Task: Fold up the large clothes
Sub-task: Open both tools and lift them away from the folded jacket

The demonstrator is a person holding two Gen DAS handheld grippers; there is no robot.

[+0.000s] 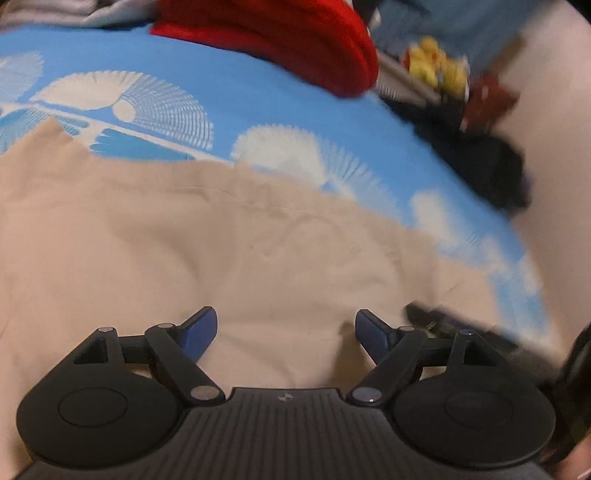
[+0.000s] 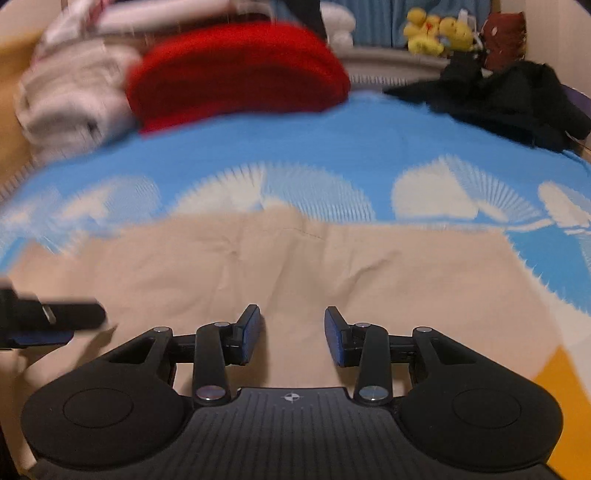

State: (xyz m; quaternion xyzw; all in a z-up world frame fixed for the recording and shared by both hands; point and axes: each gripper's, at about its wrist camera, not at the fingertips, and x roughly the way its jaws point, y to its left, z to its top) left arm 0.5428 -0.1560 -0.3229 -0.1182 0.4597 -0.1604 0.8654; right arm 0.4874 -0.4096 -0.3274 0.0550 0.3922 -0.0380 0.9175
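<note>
Hovering over the beige garment, we hold the left tool with its jaws spread wide and nothing between them, and the right tool partly open, likewise empty. The garment lies spread across the lower half of both frames on the blue bedspread with white fan prints, its far edge straight; we judge one fold laid, with further folds left. Behind, at the upper middle, sit a folded red knit and pale folded laundry; dark clothing and yellow plush toys fill the upper right.
</note>
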